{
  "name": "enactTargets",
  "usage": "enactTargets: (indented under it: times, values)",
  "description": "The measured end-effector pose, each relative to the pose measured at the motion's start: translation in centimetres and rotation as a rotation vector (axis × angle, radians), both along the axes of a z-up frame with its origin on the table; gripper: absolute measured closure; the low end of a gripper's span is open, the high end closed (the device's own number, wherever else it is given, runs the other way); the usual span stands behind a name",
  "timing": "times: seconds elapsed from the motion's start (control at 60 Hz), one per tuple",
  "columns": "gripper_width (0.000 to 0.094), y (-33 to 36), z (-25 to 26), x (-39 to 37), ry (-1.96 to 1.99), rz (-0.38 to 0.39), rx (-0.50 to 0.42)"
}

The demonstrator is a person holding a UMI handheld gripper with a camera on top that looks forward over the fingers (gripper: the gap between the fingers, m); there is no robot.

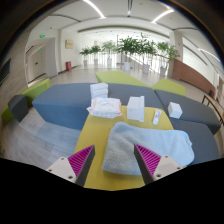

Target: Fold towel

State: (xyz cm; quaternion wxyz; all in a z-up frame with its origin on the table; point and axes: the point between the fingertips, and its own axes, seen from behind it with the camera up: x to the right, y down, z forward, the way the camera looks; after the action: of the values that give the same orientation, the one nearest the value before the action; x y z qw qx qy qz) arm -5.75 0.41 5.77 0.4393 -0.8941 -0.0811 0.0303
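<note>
A pale blue-white towel (148, 143) lies on the yellow table (96, 133), bunched and partly folded, just ahead of my fingers and off to the right. My gripper (113, 160) is open and empty, hovering above the table's near edge. The left pad (78, 161) is over bare yellow table. The right pad (148, 158) overlaps the towel's near edge. Nothing stands between the fingers except the towel's near left corner.
Beyond the towel on the table are a white folded stack (103, 105), a white box (136, 108) and a small white bottle (155, 117). Grey-blue sofas (55, 103) flank the table; a white box (175, 109) sits on the right one. Potted plants (130, 48) stand far back.
</note>
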Motion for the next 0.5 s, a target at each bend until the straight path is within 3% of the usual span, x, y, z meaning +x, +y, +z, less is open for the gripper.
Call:
enactTargets:
  times: [0.133, 0.15, 0.167, 0.2, 0.217, 0.267, 0.283, 0.3, 0.317, 0.35, 0.367, 0.383, 0.5]
  values:
    - [0.0238, 3.8, -4.4, -1.1, -0.031, 0.016, -0.023]
    - [0.0216, 4.0, -5.0, -1.1, -0.041, 0.019, -0.029]
    - [0.0298, 4.2, -5.6, -1.1, -0.054, 0.022, -0.037]
    - [0.0325, 4.4, -7.1, -0.8, -0.088, 0.031, -0.057]
    - [0.0428, 4.9, -8.2, -0.6, -0.108, 0.037, -0.064]
    - [0.0479, 4.8, -7.7, -0.9, -0.127, 0.059, -0.015]
    - [0.0458, 4.7, -7.7, -1.0, -0.133, 0.064, -0.011]
    - [0.0552, 4.7, -7.7, -0.9, -0.141, 0.064, -0.007]
    - [0.0543, 5.2, -7.9, -0.7, -0.149, 0.062, 0.002]
    - [0.067, 4.8, -7.5, -0.1, -0.167, 0.046, 0.008]
    - [0.0745, 4.9, -7.4, 0.3, -0.177, 0.031, 0.014]
    - [0.0895, 5.1, -7.3, 0.9, -0.188, 0.014, 0.022]
    - [0.0925, 5.6, -7.9, 0.9, -0.132, 0.009, -0.001]
